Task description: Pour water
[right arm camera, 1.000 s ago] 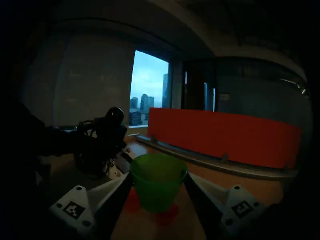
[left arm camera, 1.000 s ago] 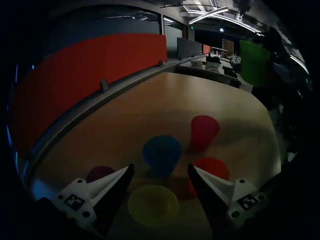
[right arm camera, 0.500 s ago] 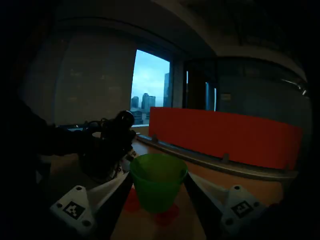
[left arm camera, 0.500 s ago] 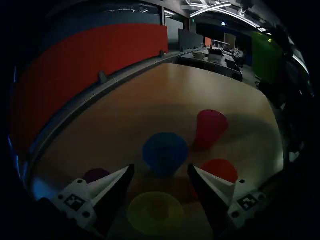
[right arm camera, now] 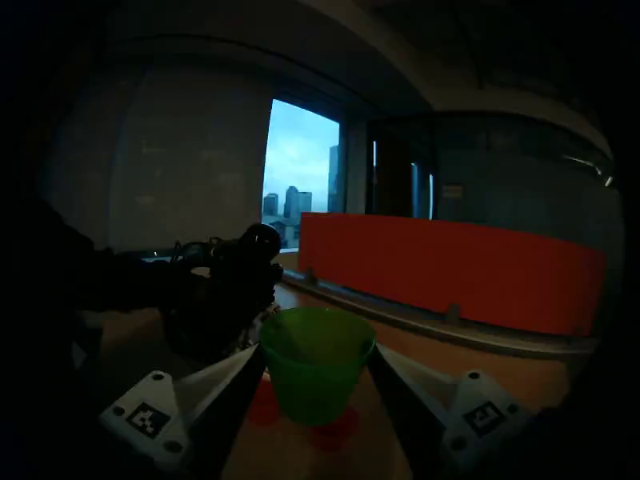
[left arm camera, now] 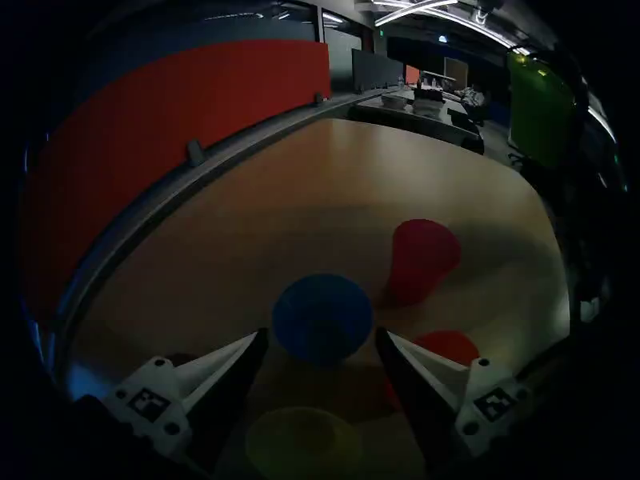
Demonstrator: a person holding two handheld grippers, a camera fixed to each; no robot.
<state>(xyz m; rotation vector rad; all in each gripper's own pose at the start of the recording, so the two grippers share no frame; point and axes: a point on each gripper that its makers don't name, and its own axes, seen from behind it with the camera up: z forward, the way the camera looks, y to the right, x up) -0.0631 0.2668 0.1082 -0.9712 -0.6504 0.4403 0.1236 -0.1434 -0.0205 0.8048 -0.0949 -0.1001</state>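
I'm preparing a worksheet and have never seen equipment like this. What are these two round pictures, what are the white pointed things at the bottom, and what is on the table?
A person holds a two-finger gripper in each hand. A camera rides on each and looks along its white fingers. In the left gripper view, the left gripper is open and empty over a wooden table with a blue cup, a far red cup, a near red cup and a yellow cup. In the right gripper view, the right gripper grips a green cup, lifted off the table.
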